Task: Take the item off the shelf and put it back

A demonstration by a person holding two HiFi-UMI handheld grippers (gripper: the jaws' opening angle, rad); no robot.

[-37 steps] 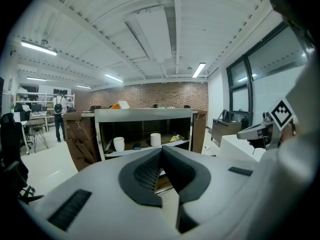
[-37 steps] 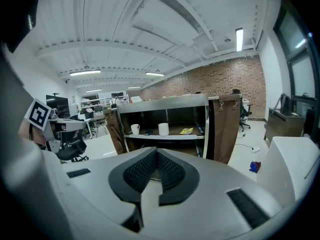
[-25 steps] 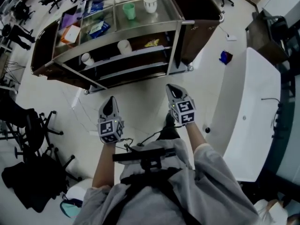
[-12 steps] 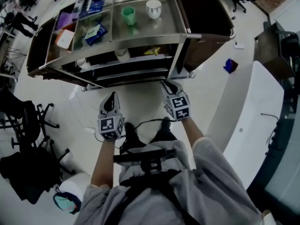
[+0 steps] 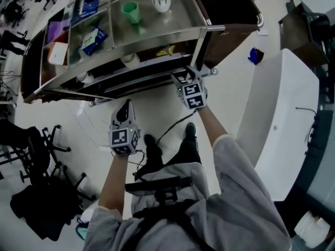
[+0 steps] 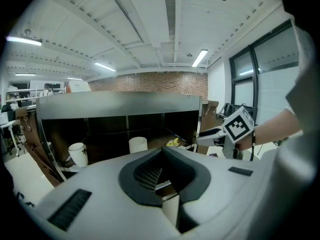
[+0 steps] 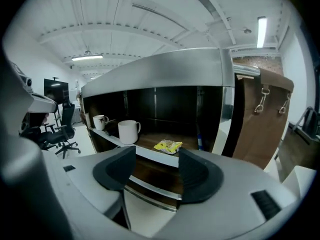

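A small yellow packet (image 5: 166,50) (image 7: 168,145) lies on the middle shelf of a steel cart (image 5: 157,35), to the right of a white mug (image 7: 129,131). My right gripper (image 5: 180,77) (image 7: 156,156) is at the shelf's front edge and points at the packet from a short way off. Its jaws are opening, with nothing between them. My left gripper (image 5: 124,110) (image 6: 161,153) hangs lower and further back over the floor, shut and empty. From the left gripper view the packet (image 6: 173,142) shows beside the right gripper (image 6: 210,136).
On the cart's top stand a green cup (image 5: 131,10), a white cup (image 5: 160,0) and blue packets (image 5: 93,38). A second mug (image 7: 100,121) sits at the shelf's left end. A white table (image 5: 285,103) is on my right and office chairs (image 5: 47,140) on my left.
I have stepped closer to the cart. My right gripper has gone forward from over the floor to the shelf's front edge. The left gripper has stayed low.
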